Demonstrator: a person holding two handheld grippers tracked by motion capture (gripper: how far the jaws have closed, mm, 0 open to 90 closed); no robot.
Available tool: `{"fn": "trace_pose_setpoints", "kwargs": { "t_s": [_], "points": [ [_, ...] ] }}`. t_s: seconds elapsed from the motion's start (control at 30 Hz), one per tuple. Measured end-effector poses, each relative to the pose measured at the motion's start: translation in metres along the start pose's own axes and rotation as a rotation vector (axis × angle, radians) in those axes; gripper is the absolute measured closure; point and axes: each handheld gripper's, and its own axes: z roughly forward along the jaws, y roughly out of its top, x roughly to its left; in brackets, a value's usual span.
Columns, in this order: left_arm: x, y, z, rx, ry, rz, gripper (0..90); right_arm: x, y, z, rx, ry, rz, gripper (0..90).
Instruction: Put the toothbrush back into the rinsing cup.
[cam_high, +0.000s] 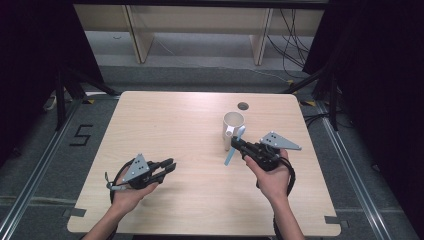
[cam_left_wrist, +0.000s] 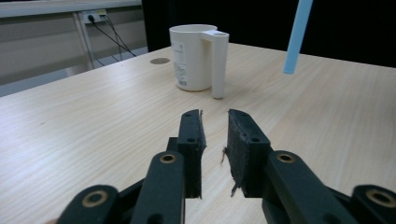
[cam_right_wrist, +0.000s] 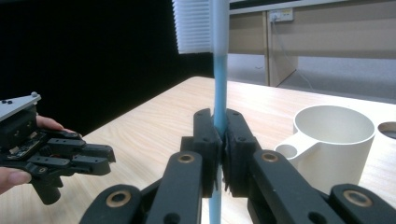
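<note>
Toothbrush (cam_right_wrist: 219, 70) clamped upright in right hand-held gripper (cam_right_wrist: 219, 133).
Cream mug (cam_high: 233, 126) stands just beyond, toward the surface's (cam_high: 170, 120) far edge; left hand-held gripper (cam_left_wrist: 215, 135) slightly parted, empty.

**Open desk on your left, crowded far right**

Your left claw (cam_high: 169, 166) sits over bare wood: the whole left half and the near edge of the desk (cam_high: 165, 115) lie free for you to pass. Ahead of it, the white cup (cam_left_wrist: 196, 56) stands in the way, its handle turned toward you. The blue toothbrush (cam_high: 234, 147) in your right claw (cam_high: 236, 144) rises just beside that cup, so the gap between them is narrow. A small round hole (cam_high: 243, 106) lies in the desk beyond the cup.
</note>
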Motion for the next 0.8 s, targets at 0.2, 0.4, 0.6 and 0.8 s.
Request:
{"fn": "trace_pose_setpoints", "kwargs": {
  "t_s": [0.2, 0.4, 0.6, 0.8],
  "points": [
    [0.006, -0.001, -0.009, -0.005, 0.052, -0.012, 67.9, -0.001, 0.003, 0.000, -0.012, -0.027, -0.012, 85.7],
    [0.010, -0.001, -0.018, -0.024, 0.092, -0.023, 64.2, -0.001, 0.009, 0.000, -0.031, -0.031, -0.010, 85.7],
    [0.013, 0.002, -0.019, -0.034, 0.103, -0.034, 62.2, -0.002, 0.018, 0.000, -0.039, -0.056, -0.039, 85.6],
    [0.012, 0.002, -0.016, -0.028, 0.105, -0.055, 56.1, -0.002, 0.022, 0.001, -0.049, -0.065, -0.031, 85.6]
  ]
}}
